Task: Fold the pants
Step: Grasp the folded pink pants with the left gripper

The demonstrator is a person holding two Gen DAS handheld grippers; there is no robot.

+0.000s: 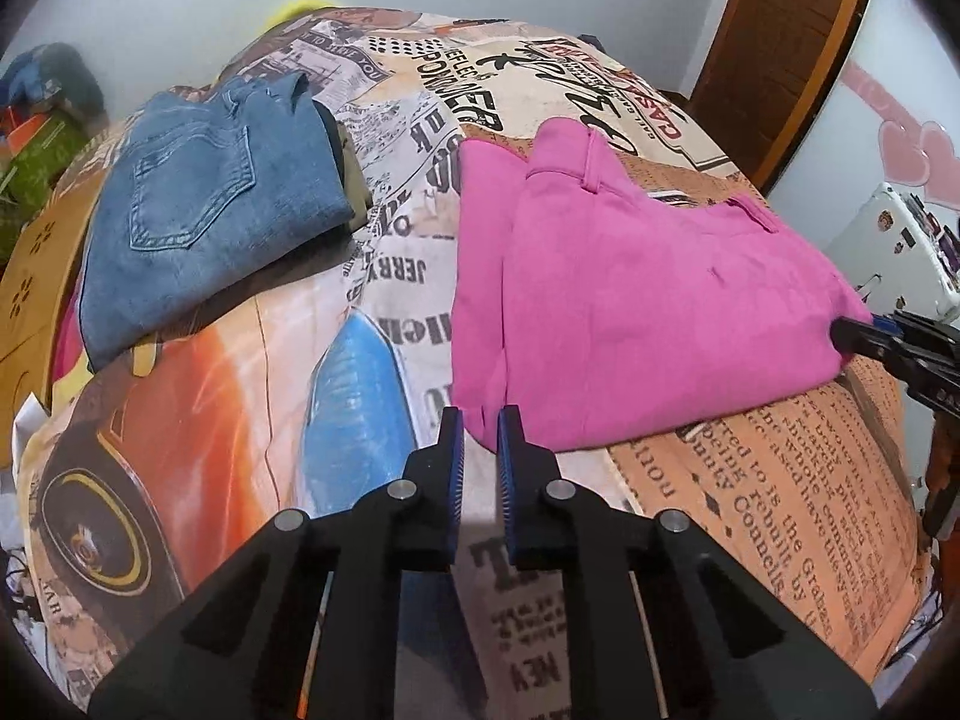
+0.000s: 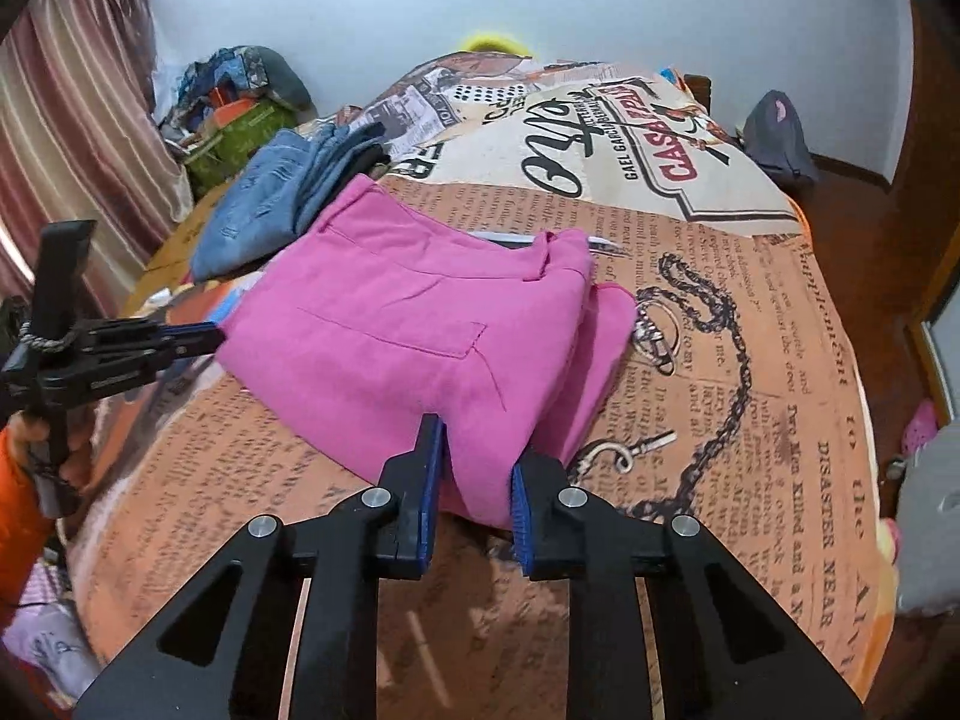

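The pink pants lie folded into a thick rectangle on the printed bedspread; they also show in the right wrist view. My left gripper is open a little, its tips at the near left corner of the pants, with no cloth between the pads. My right gripper is open with the near corner of the pants between its fingers. The right gripper shows at the pants' right edge in the left wrist view. The left gripper shows at the pants' left edge in the right wrist view.
Folded blue jeans lie on other folded clothes at the bed's left side; they also show in the right wrist view. A pile of bags and clothes sits by the far wall. A curtain hangs left. A wooden door stands at the right.
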